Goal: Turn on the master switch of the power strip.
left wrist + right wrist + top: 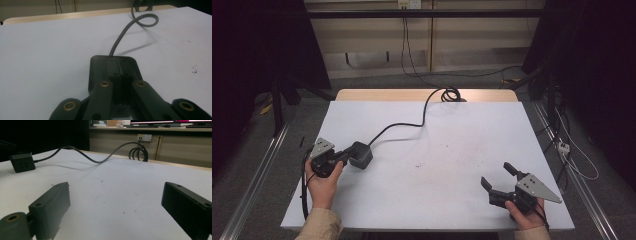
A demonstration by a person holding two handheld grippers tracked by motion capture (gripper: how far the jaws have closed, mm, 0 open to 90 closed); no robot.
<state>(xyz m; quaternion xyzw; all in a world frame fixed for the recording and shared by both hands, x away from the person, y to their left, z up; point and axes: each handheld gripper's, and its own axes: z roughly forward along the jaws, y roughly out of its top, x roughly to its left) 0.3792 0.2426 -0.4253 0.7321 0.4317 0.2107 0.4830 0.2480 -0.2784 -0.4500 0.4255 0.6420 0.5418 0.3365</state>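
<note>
**Left gripper pressed onto the black power cube, right gripper open and apart**

Nearest to the person, the right gripper (496,181) rests at the front right part of the white table (462,130), held by the right hand (526,214) from behind. Its jaws stand wide apart and hold nothing; in the right gripper view there is only bare table surface between them. This gripper points toward the left and a little away from the person.

On the left side, a little farther from the front edge, the left hand (323,181) comes up from a beige sleeve (319,225) and holds the left gripper (343,157), which points to the right and slightly forward. In the left gripper view its jaws are closed together, and their tips lie over the top of the black power cube (100,67). If they pinch some part of it or only press on it, I cannot tell.

The power cube (360,154) lies flat on the left part of the table, just at the tips of the left gripper and well apart from the right one. It is nearly square, so a long axis is not clear. Its cable (412,125) leaves from the far side, goes across the table toward the far edge, and ends there in a small coil (451,94).
</note>
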